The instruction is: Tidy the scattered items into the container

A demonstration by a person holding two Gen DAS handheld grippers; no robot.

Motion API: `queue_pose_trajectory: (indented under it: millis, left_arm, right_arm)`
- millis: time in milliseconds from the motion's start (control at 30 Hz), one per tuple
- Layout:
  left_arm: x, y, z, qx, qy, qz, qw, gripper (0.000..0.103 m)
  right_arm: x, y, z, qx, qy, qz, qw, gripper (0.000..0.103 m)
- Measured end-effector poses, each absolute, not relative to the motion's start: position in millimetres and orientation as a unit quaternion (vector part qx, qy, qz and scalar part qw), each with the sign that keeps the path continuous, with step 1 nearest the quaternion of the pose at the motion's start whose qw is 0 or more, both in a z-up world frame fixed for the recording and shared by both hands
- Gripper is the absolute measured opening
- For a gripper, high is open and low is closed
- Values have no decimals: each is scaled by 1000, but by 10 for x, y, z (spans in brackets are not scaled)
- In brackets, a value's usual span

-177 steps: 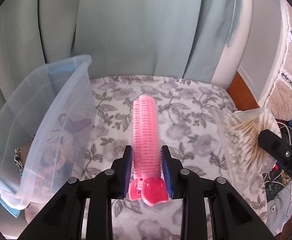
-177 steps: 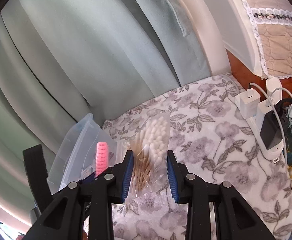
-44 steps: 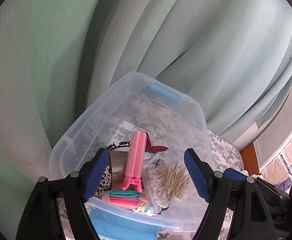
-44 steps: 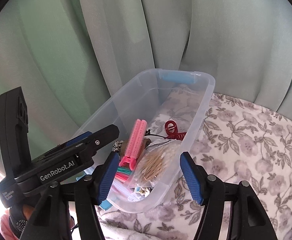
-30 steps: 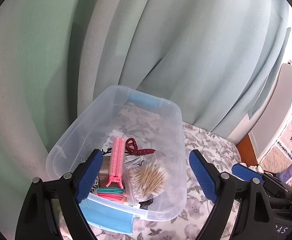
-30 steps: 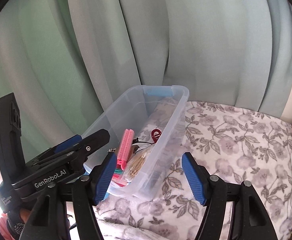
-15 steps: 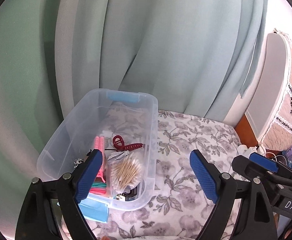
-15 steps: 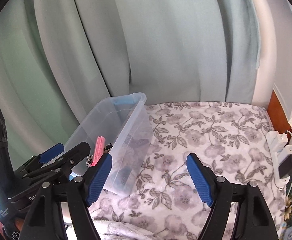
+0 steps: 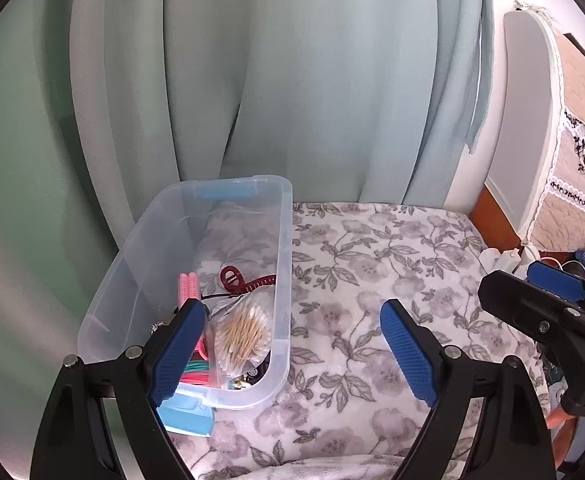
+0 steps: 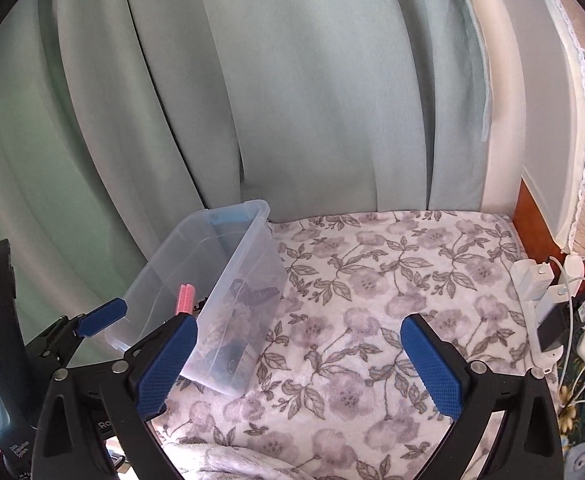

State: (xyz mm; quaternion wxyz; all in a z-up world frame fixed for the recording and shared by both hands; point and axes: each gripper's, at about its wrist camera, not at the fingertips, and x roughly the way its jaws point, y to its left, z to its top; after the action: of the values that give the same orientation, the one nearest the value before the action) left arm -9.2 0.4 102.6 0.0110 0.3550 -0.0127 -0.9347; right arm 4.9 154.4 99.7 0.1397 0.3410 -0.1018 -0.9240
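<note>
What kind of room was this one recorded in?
Most likely a bedroom in a home. A floral fleece blanket covers what looks like a bed, long pale green curtains hang behind it, and phone chargers sit in a power strip beside a lace-trimmed quilted cover.

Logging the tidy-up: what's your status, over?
Left gripper open, empty. Right gripper opening, empty. Cotton swab bag and pink hair clip inside clear container. Nothing in the way.

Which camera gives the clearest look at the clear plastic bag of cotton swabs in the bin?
Left wrist view: the clear plastic bag of cotton swabs shows from above, inside the transparent plastic bin. In the right wrist view, the bin's frosted wall blurs the contents.
</note>
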Motion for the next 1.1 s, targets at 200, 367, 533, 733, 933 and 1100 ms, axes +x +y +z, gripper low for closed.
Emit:
queue_pose_trajectory:
  millis: [200, 367, 533, 733, 933, 1100]
  left_arm:
    - [-87, -36, 1006, 359, -12, -933, 16, 90]
    - [-81, -43, 998, 362, -18, -932, 24, 90]
    - [-74, -87, 1017, 363, -21, -931, 33, 90]
    - [-74, -143, 1031, 364, -14, -930, 34, 90]
    - [-78, -220, 1026, 362, -10, -931, 38, 90]
    - [-78, -275, 1009, 361, -17, -931, 52, 90]
  right_arm:
    - [41, 1432, 1023, 342, -84, -925, 142, 103]
    - [22, 1340, 1014, 350, -73, -923, 142, 103]
    - [0, 1279, 1020, 359, -68, -921, 135, 103]
    - [-14, 1201, 1077, 363, -54, -922, 126, 103]
    - [-45, 1113, 1097, 368, -47, -920, 126, 103]
    - [-82, 1037, 1076, 373, -39, -919, 124, 103]
